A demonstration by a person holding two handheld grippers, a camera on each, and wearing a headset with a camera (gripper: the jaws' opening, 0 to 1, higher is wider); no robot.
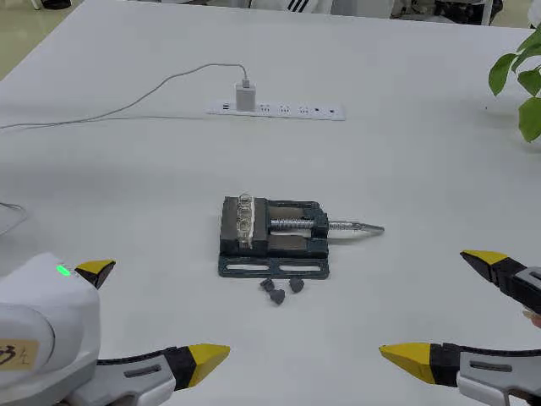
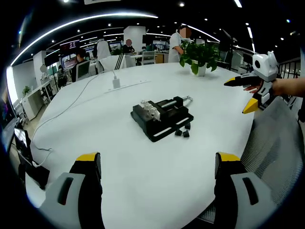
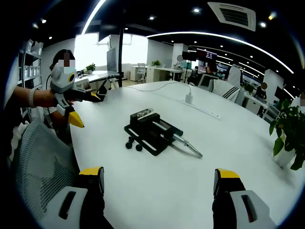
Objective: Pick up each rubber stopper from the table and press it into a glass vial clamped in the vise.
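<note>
A dark vise (image 1: 287,245) sits mid-table with a row of clear glass vials (image 1: 245,222) clamped upright in its jaws. Three small grey rubber stoppers (image 1: 279,290) lie on the table just in front of it. My left gripper (image 1: 152,315) hovers at the near left, open and holding nothing. My right gripper (image 1: 444,306) is at the near right, also open with nothing in it. The left gripper view has the vise (image 2: 162,117), the stoppers (image 2: 182,131) and the right gripper (image 2: 238,95). The right gripper view has the vise (image 3: 150,131), the stoppers (image 3: 133,144) and the left gripper (image 3: 90,109).
A white power strip (image 1: 279,109) with a charger (image 1: 245,96) and its cable lies behind the vise. A potted plant (image 1: 520,76) leans in at the far right. The vise handle (image 1: 355,228) points right. A mesh chair back (image 3: 43,167) stands near the table edge.
</note>
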